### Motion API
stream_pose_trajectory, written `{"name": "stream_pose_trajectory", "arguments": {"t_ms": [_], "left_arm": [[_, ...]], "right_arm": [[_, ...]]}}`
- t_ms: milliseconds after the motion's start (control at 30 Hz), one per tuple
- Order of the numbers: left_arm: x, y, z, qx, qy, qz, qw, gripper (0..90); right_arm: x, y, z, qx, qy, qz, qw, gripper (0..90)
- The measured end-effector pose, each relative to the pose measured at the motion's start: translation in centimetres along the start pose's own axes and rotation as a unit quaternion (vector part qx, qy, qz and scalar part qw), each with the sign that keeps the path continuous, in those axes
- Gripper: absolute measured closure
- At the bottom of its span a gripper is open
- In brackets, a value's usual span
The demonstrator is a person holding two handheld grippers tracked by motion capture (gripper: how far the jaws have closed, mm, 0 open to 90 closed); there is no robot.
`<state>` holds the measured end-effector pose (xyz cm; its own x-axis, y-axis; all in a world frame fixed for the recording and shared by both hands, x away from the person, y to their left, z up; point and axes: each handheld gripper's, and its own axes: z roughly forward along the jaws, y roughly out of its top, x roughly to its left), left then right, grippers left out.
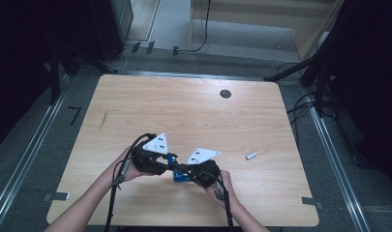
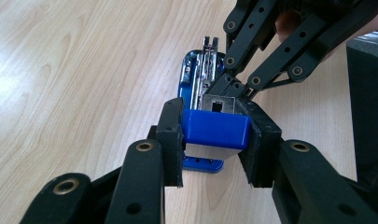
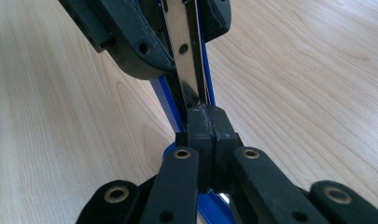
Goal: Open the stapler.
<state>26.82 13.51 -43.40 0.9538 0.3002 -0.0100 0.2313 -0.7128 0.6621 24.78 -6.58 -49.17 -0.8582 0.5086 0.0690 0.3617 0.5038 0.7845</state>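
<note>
1. The left gripper (image 2: pixel 216 140) clamps the rear block of the blue stapler (image 2: pixel 216 129), likely steadying it on the table.
2. The right gripper (image 3: pixel 209 122) is pinched tight with pads together, its tips at the stapler's metal staple channel (image 3: pixel 186 46), probably working it.
3. Wooden table (image 1: pixel 193 106); right of both grippers lies a small white object (image 1: pixel 251 155), beyond them a dark round hole (image 1: pixel 225 94). Grey floor (image 1: pixel 34 159) around.
</note>
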Motion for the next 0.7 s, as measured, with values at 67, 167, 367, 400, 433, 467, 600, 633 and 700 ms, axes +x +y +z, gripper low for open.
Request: {"name": "stream_pose_trajectory", "arguments": {"t_ms": [67,167,367,400,433,467,600,633,700], "left_arm": [[0.0,0.0,0.2,0.005,0.001,0.000,1.0000,65.2],[-0.1,0.0,0.9,0.030,0.004,0.010,0.9995,62.7],[-0.1,0.5,0.4,0.007,0.010,0.007,0.9999,57.9],[-0.1,0.6,0.0,0.000,0.016,0.005,0.9999,57.9],[-0.1,0.7,-0.2,-0.006,0.020,0.002,0.9998,58.0],[-0.1,0.8,-0.6,-0.010,0.022,0.005,0.9997,58.0],[-0.6,1.2,-1.0,-0.020,0.033,0.014,0.9992,64.8],[-0.7,1.3,-1.0,-0.019,0.036,0.017,0.9990,65.2],[-1.0,1.4,-1.0,-0.016,0.043,0.024,0.9987,65.8]], "right_arm": [[0.0,0.0,0.0,0.001,-0.001,-0.002,1.0000,90.0],[0.1,0.1,0.0,0.002,0.001,-0.005,1.0000,90.0],[0.2,0.1,0.1,0.002,0.000,-0.007,1.0000,90.0],[0.2,0.1,0.1,0.002,0.000,-0.006,1.0000,90.0],[0.2,0.1,0.2,0.002,0.001,-0.007,1.0000,90.0],[0.2,0.1,0.2,0.001,0.001,-0.007,1.0000,90.0],[0.2,0.1,0.2,0.001,0.001,-0.005,1.0000,90.0],[0.2,0.1,0.2,0.002,0.001,-0.007,1.0000,90.0],[0.2,0.1,0.2,0.004,0.001,-0.007,1.0000,90.0]]}}
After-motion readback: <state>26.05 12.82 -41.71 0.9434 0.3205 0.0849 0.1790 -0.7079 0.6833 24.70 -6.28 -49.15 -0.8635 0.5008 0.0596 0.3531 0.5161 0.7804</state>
